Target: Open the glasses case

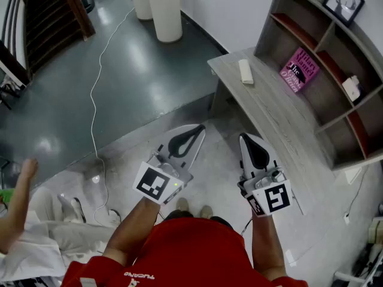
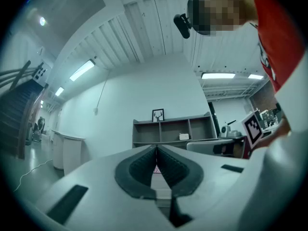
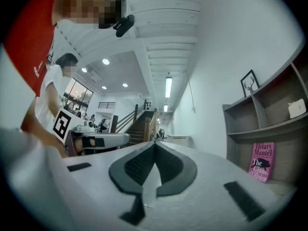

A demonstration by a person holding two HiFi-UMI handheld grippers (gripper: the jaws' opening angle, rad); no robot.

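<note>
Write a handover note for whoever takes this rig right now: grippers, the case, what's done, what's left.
Left gripper: jaws shut, nothing between them, held in the air short of the desk.
Right gripper: the same, shut and empty.
Glasses case: apparently the pale oblong item lying on the desk towards its far end, apart from both grippers.
Done: nothing yet; the case is untouched.
Left: reach the case, steady it with one gripper, and probably lift its lid with the other.
</note>
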